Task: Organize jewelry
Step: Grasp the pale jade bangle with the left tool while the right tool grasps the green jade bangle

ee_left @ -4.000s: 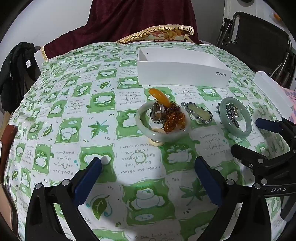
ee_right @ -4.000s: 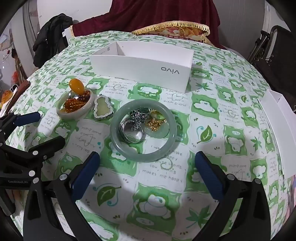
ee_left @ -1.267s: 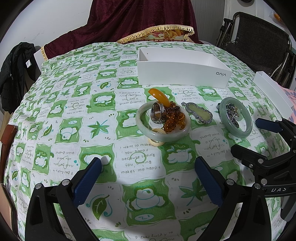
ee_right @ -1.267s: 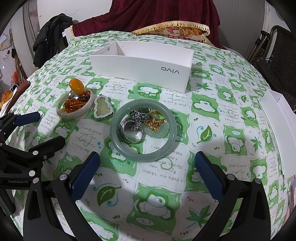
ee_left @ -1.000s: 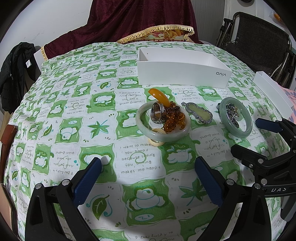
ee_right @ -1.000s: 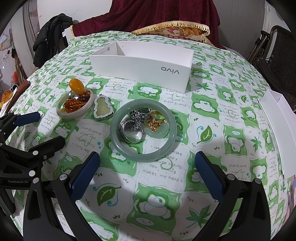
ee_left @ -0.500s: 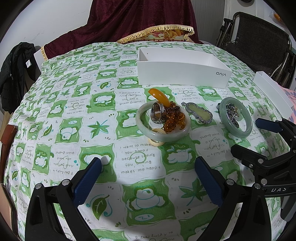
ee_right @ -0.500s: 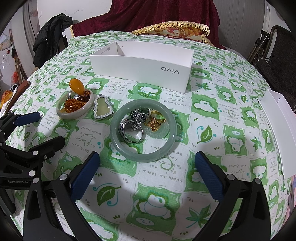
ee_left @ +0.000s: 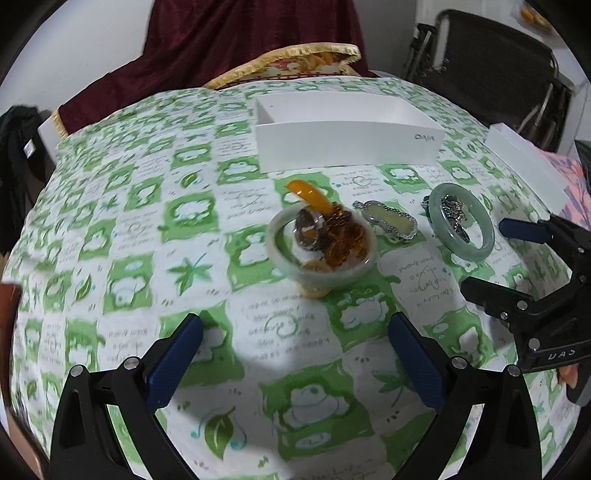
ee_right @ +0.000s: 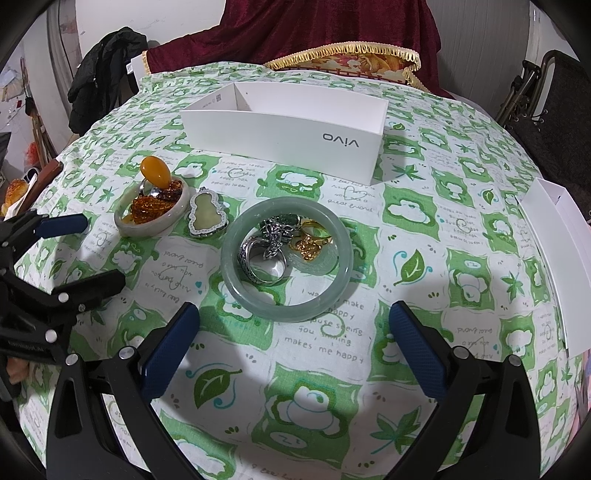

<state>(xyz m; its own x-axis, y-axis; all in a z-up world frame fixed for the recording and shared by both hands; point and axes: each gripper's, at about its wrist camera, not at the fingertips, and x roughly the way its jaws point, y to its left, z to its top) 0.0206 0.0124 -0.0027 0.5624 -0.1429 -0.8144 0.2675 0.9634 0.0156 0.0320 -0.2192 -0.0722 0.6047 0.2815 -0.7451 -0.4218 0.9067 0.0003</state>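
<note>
A pale jade bangle (ee_left: pixel 280 254) lies on the green-and-white cloth, with amber beads (ee_left: pixel 345 240), a ring and an orange stone piled in it. It also shows in the right wrist view (ee_right: pixel 127 229). A gourd-shaped pendant (ee_right: pixel 205 214) lies beside it. A greener bangle (ee_right: pixel 286 306) rings silver rings and gold pieces (ee_right: pixel 308 245). A white open box (ee_right: pixel 284 144) stands behind. My left gripper (ee_left: pixel 295 354) is open and empty, short of the pale bangle. My right gripper (ee_right: pixel 295 339) is open and empty, just short of the green bangle.
A white box lid (ee_right: pixel 557 258) lies at the right table edge. A dark red drape (ee_right: pixel 325 26) hangs behind the table. Black folding chairs (ee_left: pixel 491 59) stand at the back right. A dark jacket (ee_right: pixel 99 77) hangs at the back left.
The left wrist view has shifted and blurred: the left gripper has started to move, tilting the scene slightly. The right gripper and all the jewelry have stayed put.
</note>
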